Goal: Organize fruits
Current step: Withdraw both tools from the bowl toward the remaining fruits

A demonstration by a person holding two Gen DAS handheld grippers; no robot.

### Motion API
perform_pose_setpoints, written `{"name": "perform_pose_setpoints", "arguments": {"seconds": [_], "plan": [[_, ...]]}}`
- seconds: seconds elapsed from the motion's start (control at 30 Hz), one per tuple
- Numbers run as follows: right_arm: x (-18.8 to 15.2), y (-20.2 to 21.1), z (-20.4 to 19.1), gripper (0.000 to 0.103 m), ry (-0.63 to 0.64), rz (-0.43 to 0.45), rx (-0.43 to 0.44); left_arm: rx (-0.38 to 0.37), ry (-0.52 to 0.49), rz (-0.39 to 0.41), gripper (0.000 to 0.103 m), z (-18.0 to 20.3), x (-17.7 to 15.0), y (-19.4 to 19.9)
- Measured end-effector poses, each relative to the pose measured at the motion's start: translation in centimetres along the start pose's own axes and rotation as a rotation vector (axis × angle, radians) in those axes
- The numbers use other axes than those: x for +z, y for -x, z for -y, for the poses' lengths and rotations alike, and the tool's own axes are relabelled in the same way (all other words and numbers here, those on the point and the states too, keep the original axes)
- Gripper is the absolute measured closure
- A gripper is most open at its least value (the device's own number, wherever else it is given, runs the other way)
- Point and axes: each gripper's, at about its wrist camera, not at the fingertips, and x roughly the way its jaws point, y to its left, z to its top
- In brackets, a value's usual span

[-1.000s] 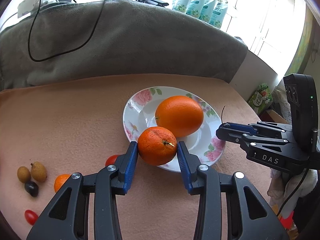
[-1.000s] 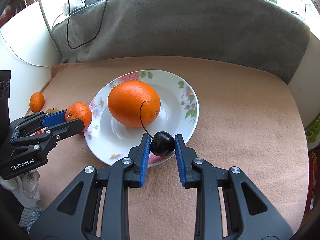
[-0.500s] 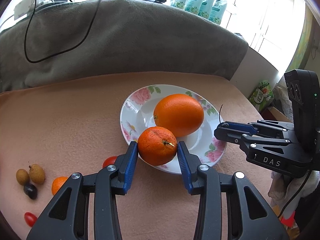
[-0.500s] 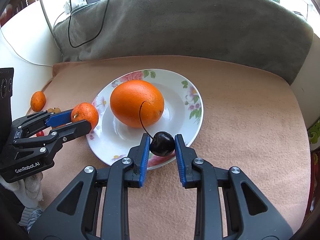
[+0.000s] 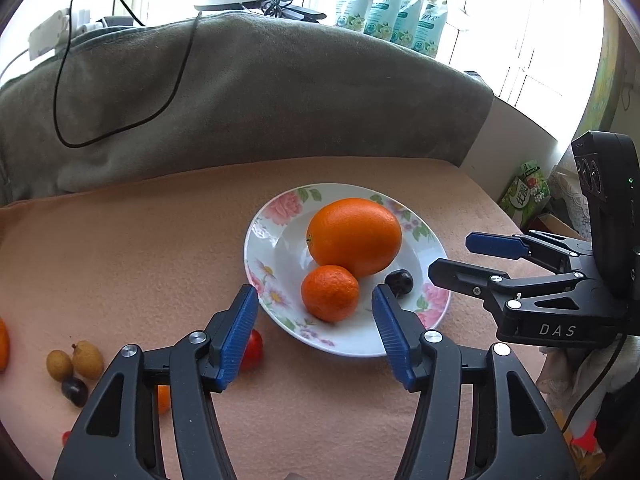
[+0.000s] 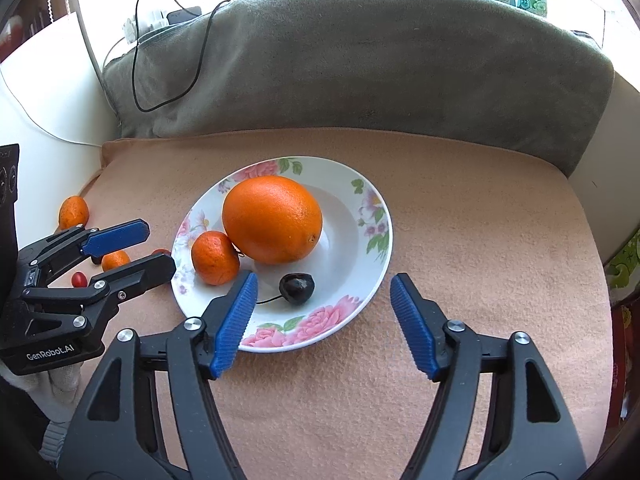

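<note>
The floral plate [image 5: 256, 248] sits mid-way on a peach fleece cover [image 5: 120, 264], and three fruits lie in it: a large orange [image 5: 354, 236] toward the back, a mandarin [image 5: 330, 293] touching the orange's near-left side, and a dark cherry [image 6: 297, 288] alone on the near part of the well, its stem trailing left.

The cover lies over what seems to be a bench or seat pad; the view does not settle which. A grey cushion [image 6: 360, 64] with a black cable [image 6: 176, 60] draped on it rises behind, and bright windows with a row of teal packets [image 5: 392, 12] stand beyond that.

The left gripper [image 5: 314, 336] hangs just short of the plate's near-left rim, fingers [image 5: 236, 336] spread wide apart and holding nothing; the mandarin shows between them but clear of both. The right gripper [image 6: 324, 324] is at the near-right rim, its fingers likewise wide apart and empty, the cherry just ahead of the left pad.

Left of the plate, loose fruit lies on the cover: a red cherry tomato [image 5: 253, 356] by the rim, two longans [image 5: 76, 362], a dark grape [image 5: 74, 392], another mandarin [image 6: 73, 212] near the cover's far-left edge. To the right of the plate the cover is bare up to its edge.
</note>
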Motion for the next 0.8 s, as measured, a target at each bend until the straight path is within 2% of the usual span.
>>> {"name": "perform_pose_setpoints", "arguments": {"seconds": [0.07,0.2,0.27,0.4,0.8], "plan": [[0.0,0.1,0.0,0.024,0.001,0.005,-0.007,0.013,0.003,0.000,0.039,-0.1,0.0,0.0],[-0.1,0.2,0.1,0.024,-0.002,0.004,-0.018,0.027,0.018,0.007,0.037,-0.4,0.0,0.2],[-0.1,0.3,0.2,0.024,-0.009,0.004,-0.024,0.037,0.022,0.007,0.032,-0.3,-0.1,0.3],[0.0,0.6,0.4,0.017,-0.026,0.016,-0.026,0.048,0.022,0.007,0.032,-0.3,0.0,0.5],[0.4,1.8,-0.5,0.012,-0.014,0.050,-0.045,0.102,0.025,0.020,0.031,-0.7,-0.3,1.9]]}}
